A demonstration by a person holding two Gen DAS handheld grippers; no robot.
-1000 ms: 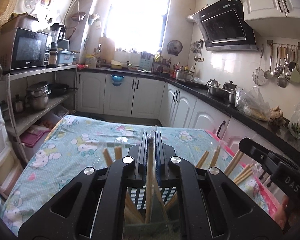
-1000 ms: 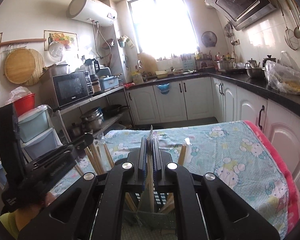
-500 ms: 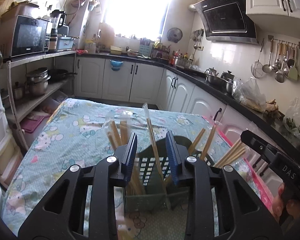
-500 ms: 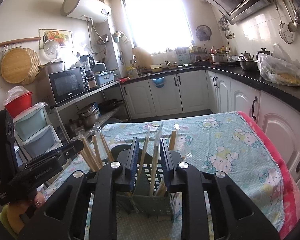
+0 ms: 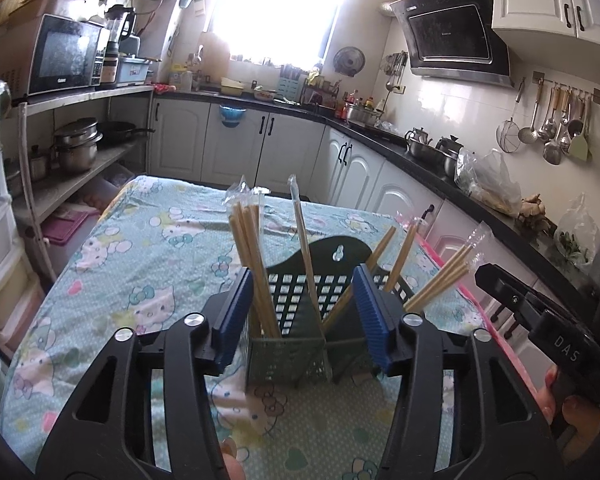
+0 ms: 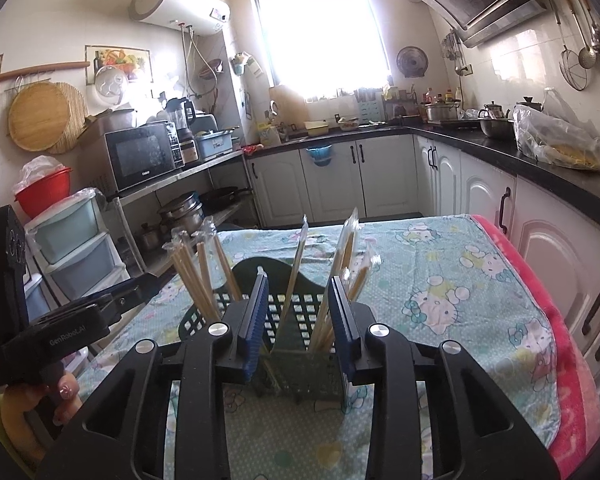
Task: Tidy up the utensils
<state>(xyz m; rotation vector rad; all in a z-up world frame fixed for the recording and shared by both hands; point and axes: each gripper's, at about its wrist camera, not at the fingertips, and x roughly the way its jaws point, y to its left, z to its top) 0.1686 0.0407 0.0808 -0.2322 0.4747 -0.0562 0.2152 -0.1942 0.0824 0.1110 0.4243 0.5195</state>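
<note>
A dark green lattice-walled plastic holder [image 5: 296, 296] stands mid-frame on the cartoon-print cloth [image 5: 148, 264], bristling with plastic-sleeved bamboo chopsticks [image 5: 252, 256]. The left gripper [image 5: 300, 320] and right gripper [image 6: 298, 322], angled slightly downward, are opening and grip nothing.

Lower ends of wrapped chopsticks [image 5: 256, 264] hidden inside dark green holder [image 5: 288, 344]; compartments indistinct.
</note>
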